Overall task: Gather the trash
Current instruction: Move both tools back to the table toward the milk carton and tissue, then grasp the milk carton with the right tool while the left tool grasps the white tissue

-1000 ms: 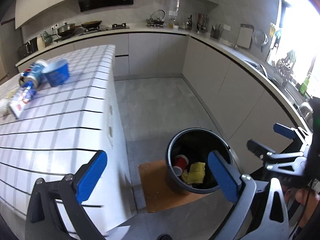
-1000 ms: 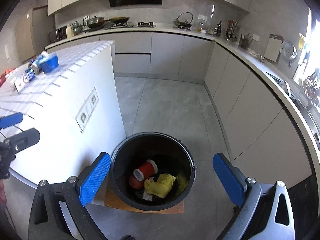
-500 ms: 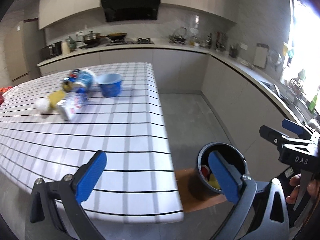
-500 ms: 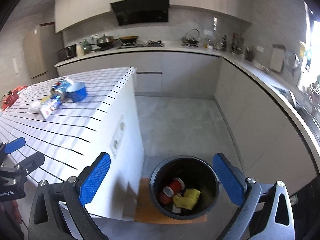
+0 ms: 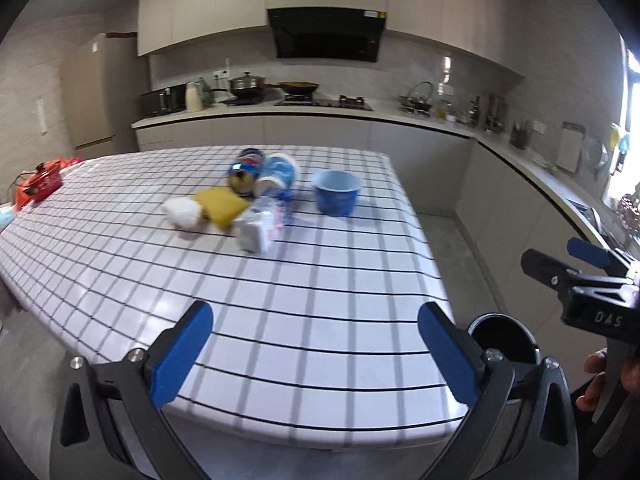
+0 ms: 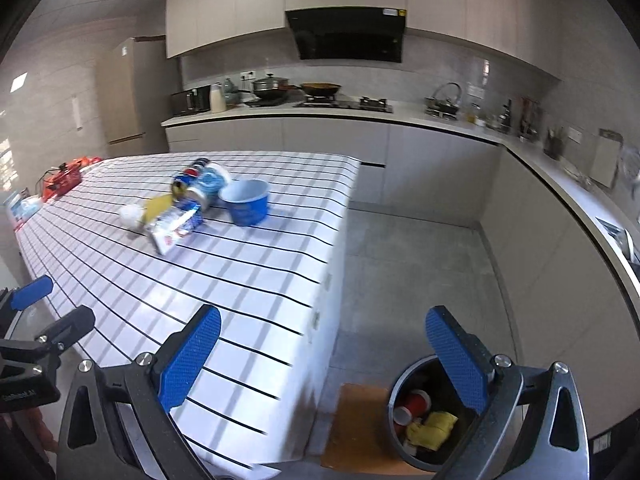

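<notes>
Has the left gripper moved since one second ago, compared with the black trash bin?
Yes. The left gripper has swung up and away from the trash bin, which was centred between its fingers, and now faces the checked table.

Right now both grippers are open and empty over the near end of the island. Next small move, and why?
Probably reach the left gripper forward toward the trash pile. Both grippers are open and empty, the right gripper too; the bin already holds a red cup and yellow cloth, and the blue bowl, can and wrappers lie far up the table.
</notes>
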